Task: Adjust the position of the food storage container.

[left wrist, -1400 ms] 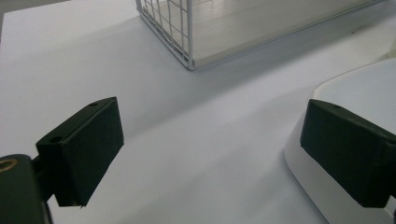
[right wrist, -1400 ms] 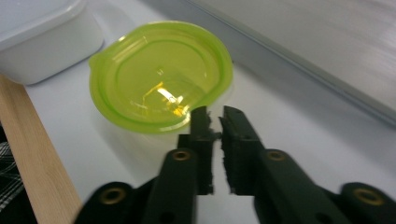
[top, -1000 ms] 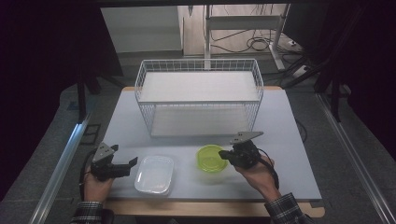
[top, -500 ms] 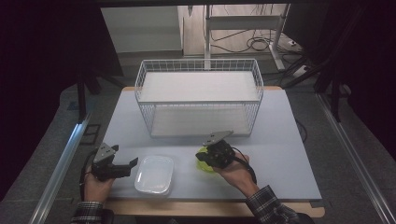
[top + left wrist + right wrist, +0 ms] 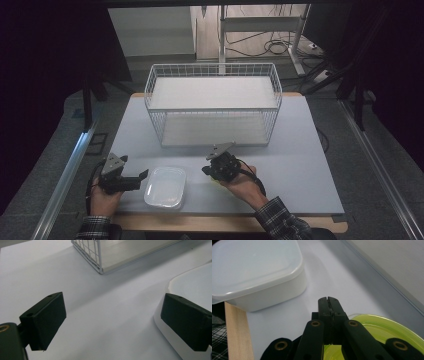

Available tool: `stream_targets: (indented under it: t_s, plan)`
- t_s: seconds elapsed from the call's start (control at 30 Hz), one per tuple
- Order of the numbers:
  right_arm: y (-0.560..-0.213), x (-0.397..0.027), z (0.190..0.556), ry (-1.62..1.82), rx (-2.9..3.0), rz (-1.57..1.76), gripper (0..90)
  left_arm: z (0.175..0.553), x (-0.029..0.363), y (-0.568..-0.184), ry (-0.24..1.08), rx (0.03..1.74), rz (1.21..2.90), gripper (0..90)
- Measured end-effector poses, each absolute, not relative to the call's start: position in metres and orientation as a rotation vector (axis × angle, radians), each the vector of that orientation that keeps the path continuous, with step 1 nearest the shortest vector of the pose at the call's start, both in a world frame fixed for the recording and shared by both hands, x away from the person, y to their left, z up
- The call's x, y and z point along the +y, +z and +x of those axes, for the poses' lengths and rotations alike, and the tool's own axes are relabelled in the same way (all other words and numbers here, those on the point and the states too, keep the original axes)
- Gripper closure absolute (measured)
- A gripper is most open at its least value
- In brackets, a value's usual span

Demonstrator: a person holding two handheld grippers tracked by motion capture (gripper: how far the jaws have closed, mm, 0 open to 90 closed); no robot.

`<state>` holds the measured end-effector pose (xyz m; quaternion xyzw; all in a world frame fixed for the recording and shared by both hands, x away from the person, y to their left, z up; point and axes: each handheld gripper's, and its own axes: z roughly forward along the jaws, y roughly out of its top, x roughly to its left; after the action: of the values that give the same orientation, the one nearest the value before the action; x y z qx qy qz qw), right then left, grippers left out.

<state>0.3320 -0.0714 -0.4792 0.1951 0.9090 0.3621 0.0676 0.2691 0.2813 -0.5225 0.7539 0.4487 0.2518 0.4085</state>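
Note:
A white lidded plastic container point(image 5: 165, 187) point(image 5: 254, 272) lies near the table's front edge. Just right of it stands a yellow-green bowl point(image 5: 387, 327). My right gripper point(image 5: 206, 170) point(image 5: 329, 300) hangs over the bowl, shut, its tips pointing toward the container; I see nothing between the jaws. The hand and gripper cover most of the bowl in the high view. My left gripper point(image 5: 142, 177) point(image 5: 112, 322) rests left of the container, open, with one jaw over the container's point(image 5: 195, 282) near rim and bare table between the jaws.
A white wire basket point(image 5: 215, 127) point(image 5: 92, 255) with a pale floor stands at the middle back of the light grey table point(image 5: 300, 150). The table's wooden front edge point(image 5: 237, 335) runs close to the container. Dark floor and metal rails flank the table.
My right gripper has moved left from beside the bowl's right edge to over the bowl, and now covers it. The left gripper and the container have stayed put.

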Motion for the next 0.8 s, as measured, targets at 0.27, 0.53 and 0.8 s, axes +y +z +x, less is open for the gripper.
stream_targets:
  t_s: [0.27,0.53,0.8]
  plan:
    - [-0.478,-0.092,0.330,1.075,2.715,0.618,89.8,0.269,0.280,-0.523,0.640,1.126,1.912,5.7]
    - [-0.477,-0.120,0.331,1.056,2.684,0.689,89.8,0.269,0.280,-0.523,0.645,1.127,1.915,5.7]
    - [-0.474,-0.153,0.333,1.022,2.632,0.784,89.8,0.269,0.280,-0.523,0.642,1.129,1.913,5.7]
